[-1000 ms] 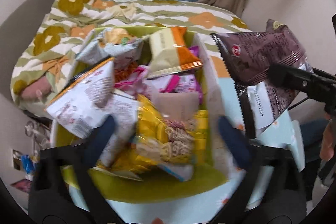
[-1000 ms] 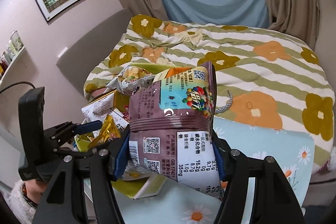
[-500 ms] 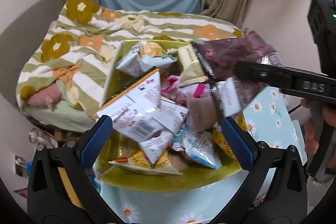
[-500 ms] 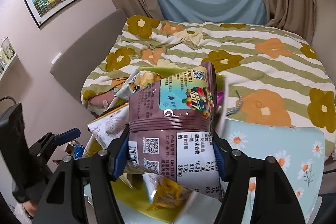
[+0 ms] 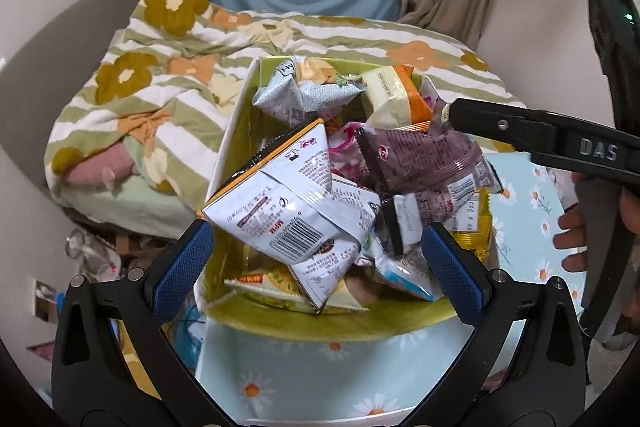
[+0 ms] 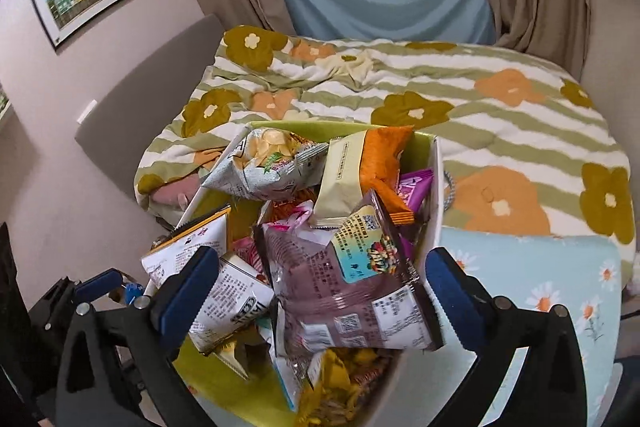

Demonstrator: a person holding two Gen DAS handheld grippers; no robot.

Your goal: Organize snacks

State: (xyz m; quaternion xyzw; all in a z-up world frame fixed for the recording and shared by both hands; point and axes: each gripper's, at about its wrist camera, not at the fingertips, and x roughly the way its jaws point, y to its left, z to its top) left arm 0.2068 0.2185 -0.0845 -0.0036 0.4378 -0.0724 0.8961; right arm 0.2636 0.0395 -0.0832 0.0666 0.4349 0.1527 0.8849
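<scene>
In the green box point(image 6: 424, 143), crinkly purple foil packet point(image 6: 352, 291) loose between opening right tongs point(image 6: 320, 287); left tongs point(image 5: 316, 259) released

snack box point(image 6: 434, 187) heaped full, tablecloth point(image 6: 532, 267) clear beside

Lime-green snack box point(image 6: 424, 147); maroon packet point(image 6: 340, 287); white-and-orange packet point(image 5: 288, 203); green-striped quilt point(image 6: 500, 115) (orange, olive flowers); daisy-print pale-blue tablecloth point(image 6: 532, 267).
</scene>
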